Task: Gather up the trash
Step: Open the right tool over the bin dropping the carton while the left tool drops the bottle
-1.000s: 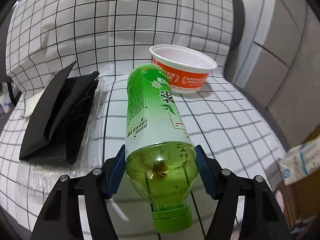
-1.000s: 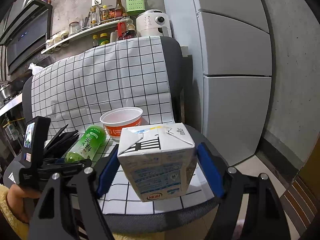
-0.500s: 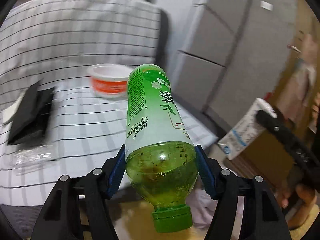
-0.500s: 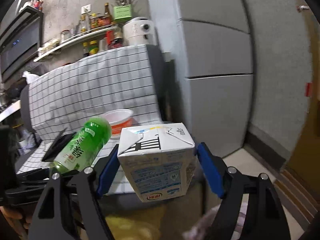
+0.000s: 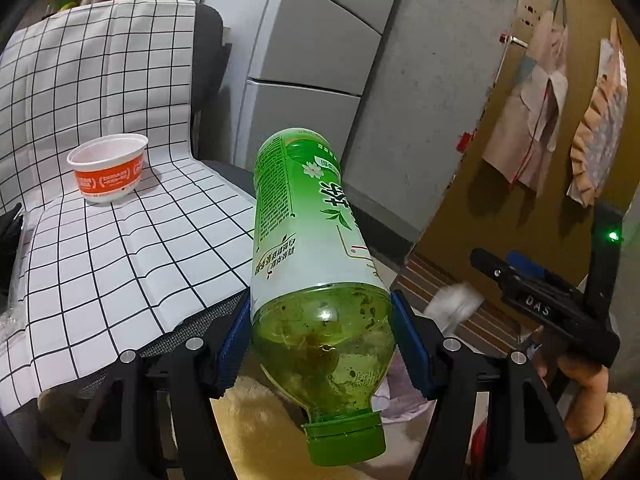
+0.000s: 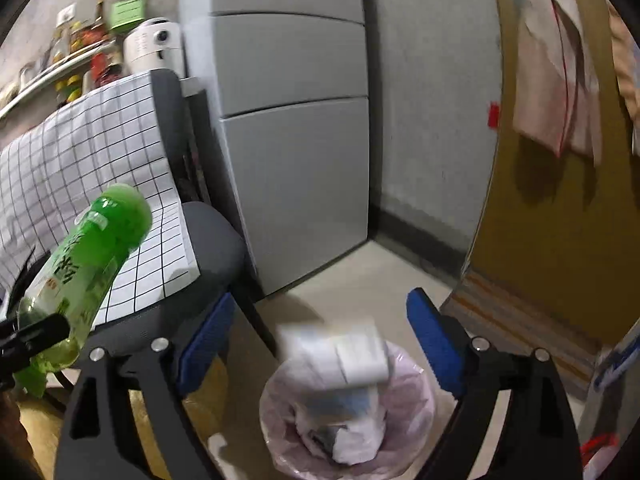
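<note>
While your right gripper [image 6: 316, 344] gaped above the bin [image 6: 400, 452], carton [image 6: 344, 356] dropping, your left gripper [image 5: 322, 336] clamped the bottle [image 5: 308, 248], seemingly due next.

a grey refrigerator [image 6: 296, 128] stands against a grey wall [image 6: 432, 92], beside a dark chair [image 6: 208, 248] draped with a white black-gridded cloth [image 5: 100, 216]. a mustard-brown door [image 6: 556, 220] hung with cloths is at right, above a pale floor [image 6: 360, 272]. behind the chair, a shelf [image 6: 60, 68] holds bottles and jars, with a white appliance [image 6: 154, 46] alongside.
</note>
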`<act>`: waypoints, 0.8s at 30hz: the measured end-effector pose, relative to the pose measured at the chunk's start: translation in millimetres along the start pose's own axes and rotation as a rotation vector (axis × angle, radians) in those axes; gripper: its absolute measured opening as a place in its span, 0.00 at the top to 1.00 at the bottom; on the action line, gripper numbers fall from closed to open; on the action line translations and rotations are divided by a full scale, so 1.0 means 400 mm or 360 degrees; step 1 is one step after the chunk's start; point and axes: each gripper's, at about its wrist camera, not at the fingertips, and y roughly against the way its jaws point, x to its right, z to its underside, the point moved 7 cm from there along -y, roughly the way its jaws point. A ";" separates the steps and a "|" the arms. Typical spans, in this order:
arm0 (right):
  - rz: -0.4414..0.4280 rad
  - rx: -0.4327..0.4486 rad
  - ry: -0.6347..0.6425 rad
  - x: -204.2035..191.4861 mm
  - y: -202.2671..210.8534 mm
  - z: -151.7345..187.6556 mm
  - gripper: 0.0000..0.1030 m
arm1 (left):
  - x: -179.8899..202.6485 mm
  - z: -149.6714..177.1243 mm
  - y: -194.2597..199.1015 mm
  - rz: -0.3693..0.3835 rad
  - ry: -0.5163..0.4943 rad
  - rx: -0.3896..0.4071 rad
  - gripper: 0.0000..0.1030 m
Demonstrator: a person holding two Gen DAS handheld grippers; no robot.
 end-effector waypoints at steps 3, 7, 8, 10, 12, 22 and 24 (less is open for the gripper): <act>-0.0025 0.0056 -0.0010 0.003 0.006 -0.015 0.16 | 0.013 0.011 0.000 0.0006 -0.0025 -0.0020 0.36; -0.0037 0.0146 -0.0027 0.015 0.030 -0.031 0.16 | 0.050 0.024 -0.020 0.0061 -0.0081 -0.0059 0.36; -0.0037 0.0165 -0.0044 0.024 0.034 -0.039 0.16 | 0.063 0.029 -0.027 0.0082 -0.0101 -0.0074 0.36; -0.0028 0.0211 -0.0094 0.050 0.050 -0.048 0.16 | 0.096 0.041 -0.044 0.0126 -0.0150 -0.0115 0.36; -0.0014 0.0242 -0.0133 0.074 0.064 -0.057 0.16 | 0.137 0.055 -0.065 0.0176 -0.0209 -0.0164 0.36; 0.0062 0.0299 -0.0247 0.178 0.094 -0.068 0.16 | 0.303 0.077 -0.203 0.0375 -0.0403 -0.0279 0.34; 0.0063 0.0284 -0.0250 0.185 0.089 -0.063 0.16 | 0.296 0.083 -0.232 0.0337 -0.0393 -0.0309 0.33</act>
